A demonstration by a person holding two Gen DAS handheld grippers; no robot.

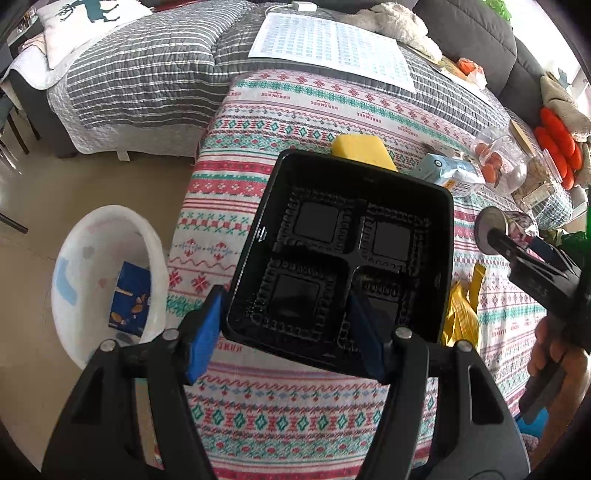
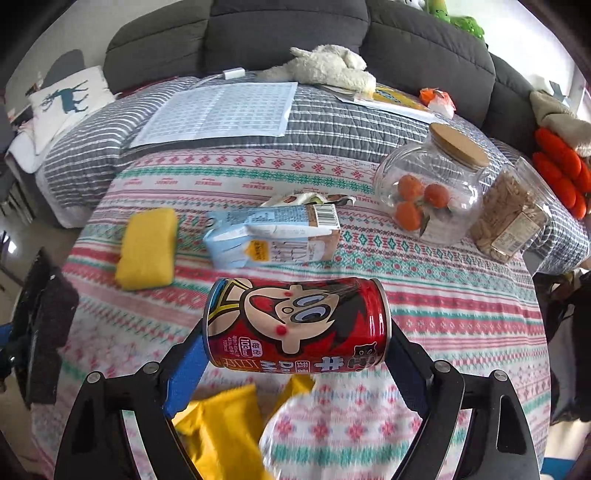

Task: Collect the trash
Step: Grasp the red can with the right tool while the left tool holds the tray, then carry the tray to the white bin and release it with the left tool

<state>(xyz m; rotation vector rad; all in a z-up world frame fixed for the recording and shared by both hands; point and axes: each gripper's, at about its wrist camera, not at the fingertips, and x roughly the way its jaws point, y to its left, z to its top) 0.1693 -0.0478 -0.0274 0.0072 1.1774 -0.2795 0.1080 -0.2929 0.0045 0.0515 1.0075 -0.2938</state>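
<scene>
My left gripper [image 1: 288,328] is shut on a black plastic food tray [image 1: 343,254] and holds it tilted above the patterned tablecloth [image 1: 295,110]. A white bin [image 1: 107,280] with a blue wrapper [image 1: 131,295] inside stands on the floor at the left. My right gripper [image 2: 295,354] is shut on a red drink can [image 2: 297,325], held sideways above the cloth; the can's end also shows in the left wrist view [image 1: 495,230]. A crushed light-blue milk carton [image 2: 273,236], a yellow sponge [image 2: 147,253] and a yellow wrapper [image 2: 221,428] lie on the cloth.
A glass jar of oranges [image 2: 432,188] with a wooden lid and a clear container of snacks [image 2: 509,218] stand at the right. Behind lie a grey striped quilt with a printed sheet [image 2: 218,114], a plush toy [image 2: 328,66] and a grey sofa [image 2: 288,33].
</scene>
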